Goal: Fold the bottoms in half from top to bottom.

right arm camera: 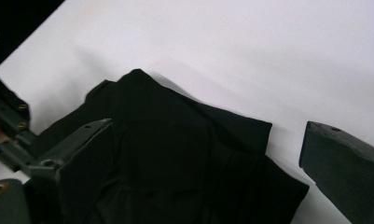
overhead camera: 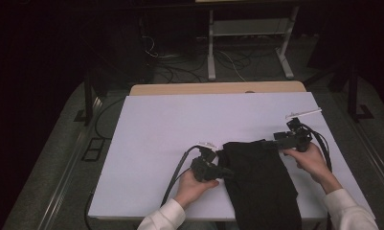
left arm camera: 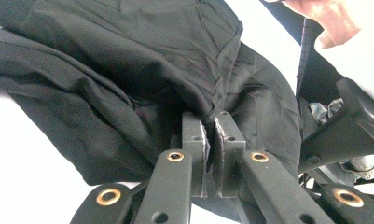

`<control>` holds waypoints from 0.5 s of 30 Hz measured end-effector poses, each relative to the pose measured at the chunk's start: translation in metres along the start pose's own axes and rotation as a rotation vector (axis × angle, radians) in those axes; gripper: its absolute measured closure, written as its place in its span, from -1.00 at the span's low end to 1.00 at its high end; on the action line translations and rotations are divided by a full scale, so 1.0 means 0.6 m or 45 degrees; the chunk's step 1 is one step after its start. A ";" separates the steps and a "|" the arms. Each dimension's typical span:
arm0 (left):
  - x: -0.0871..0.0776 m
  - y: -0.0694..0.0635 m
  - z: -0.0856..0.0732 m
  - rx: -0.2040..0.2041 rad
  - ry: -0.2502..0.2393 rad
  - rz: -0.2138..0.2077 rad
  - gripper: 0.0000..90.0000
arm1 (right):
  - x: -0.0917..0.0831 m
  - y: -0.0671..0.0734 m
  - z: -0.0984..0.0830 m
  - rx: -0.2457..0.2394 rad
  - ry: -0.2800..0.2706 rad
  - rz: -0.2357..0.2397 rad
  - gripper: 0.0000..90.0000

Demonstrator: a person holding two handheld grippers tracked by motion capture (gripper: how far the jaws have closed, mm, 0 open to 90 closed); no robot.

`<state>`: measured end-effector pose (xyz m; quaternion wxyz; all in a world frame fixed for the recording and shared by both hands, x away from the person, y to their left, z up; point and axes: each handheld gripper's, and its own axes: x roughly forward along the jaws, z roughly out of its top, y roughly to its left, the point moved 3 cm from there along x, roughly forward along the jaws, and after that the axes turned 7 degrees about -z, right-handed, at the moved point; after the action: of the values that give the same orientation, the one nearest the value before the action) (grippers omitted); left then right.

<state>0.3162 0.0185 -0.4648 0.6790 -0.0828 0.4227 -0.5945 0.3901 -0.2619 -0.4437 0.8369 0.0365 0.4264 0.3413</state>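
High view: a black garment (overhead camera: 261,184) lies on the white counter (overhead camera: 180,129), draped over its near edge. Left hand-held gripper (overhead camera: 226,172) sits at the garment's left edge, jaws clenched on a fold of its cloth. Right hand-held gripper (overhead camera: 267,142) hovers at the garment's far right corner, jaws spread wide, gripping nothing.

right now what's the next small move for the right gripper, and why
Probably ease the right gripper onto the black cloth's far corner and close: its jaws stand open over that edge, while the left gripper already pinches the near fold on the table.
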 end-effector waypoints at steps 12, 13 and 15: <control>0.003 -0.001 -0.001 0.000 0.007 -0.003 0.87 | 0.033 -0.017 -0.003 0.033 0.070 0.031 -0.77; 0.003 -0.001 -0.001 0.000 0.008 -0.004 0.87 | 0.035 -0.018 -0.003 0.039 0.076 0.039 -0.72; 0.003 -0.001 -0.001 0.001 0.009 -0.004 0.87 | 0.040 -0.020 -0.005 0.037 0.090 0.046 -0.69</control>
<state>0.3149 0.0168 -0.4658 0.6767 -0.0811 0.4248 -0.5958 0.4041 -0.2573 -0.4666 0.8145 0.0443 0.4598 0.3512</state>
